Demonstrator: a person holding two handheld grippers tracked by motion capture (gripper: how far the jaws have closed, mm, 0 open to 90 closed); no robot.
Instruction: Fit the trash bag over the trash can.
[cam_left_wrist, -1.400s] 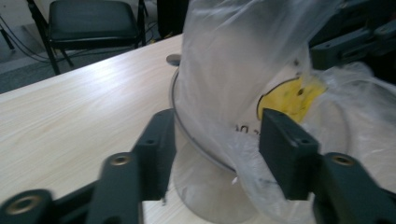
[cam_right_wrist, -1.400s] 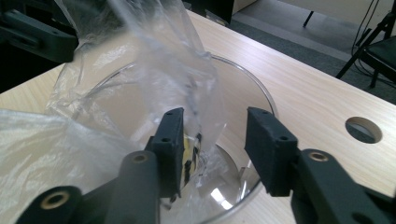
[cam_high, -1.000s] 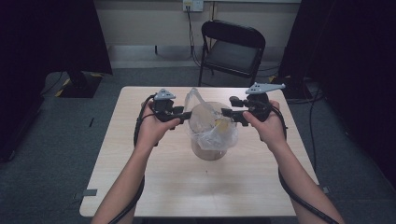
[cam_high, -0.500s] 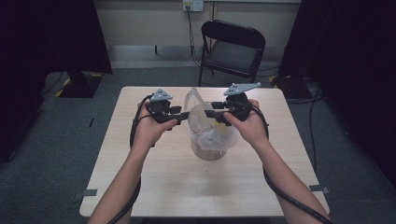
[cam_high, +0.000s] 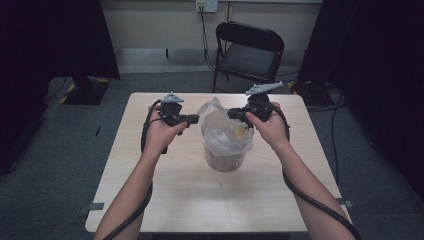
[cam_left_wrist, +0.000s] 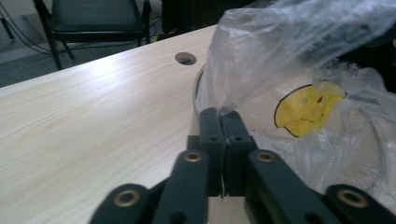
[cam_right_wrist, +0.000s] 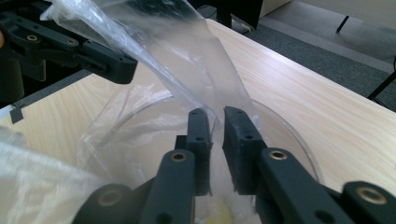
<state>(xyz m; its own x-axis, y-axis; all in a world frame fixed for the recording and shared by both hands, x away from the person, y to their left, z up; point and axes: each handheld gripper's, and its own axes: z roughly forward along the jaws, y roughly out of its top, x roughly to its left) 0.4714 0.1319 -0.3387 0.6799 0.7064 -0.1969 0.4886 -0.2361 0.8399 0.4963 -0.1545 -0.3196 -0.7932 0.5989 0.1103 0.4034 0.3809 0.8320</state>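
Observation:
A clear plastic bag (cam_high: 223, 131) lines a tan bin (cam_high: 224, 161) at the middle of the table, with a yellow scrap (cam_left_wrist: 306, 108) inside. My left gripper (cam_high: 193, 119) is at the bag's left edge. Its jaws (cam_left_wrist: 223, 125) have just been closing and are now shut, pinching the film. My right gripper (cam_high: 233, 114) is at the bag's right side. Its jaws (cam_right_wrist: 216, 125) have also been closing, and a raised fold of film (cam_right_wrist: 187, 70) runs through the narrow gap still between them. The left gripper (cam_right_wrist: 109, 63) holds the far end of that fold.
The light wooden table (cam_high: 165, 200) has a round cable hole (cam_left_wrist: 186, 58) near its far edge. A black folding chair (cam_high: 250, 52) stands behind the table. Dark curtains hang on both sides, and cables trail from each gripper across the table.
My right gripper has come left to the bag's rim and its jaws have narrowed around the film. The left hand has hardly moved, and its jaws have closed on the bag.

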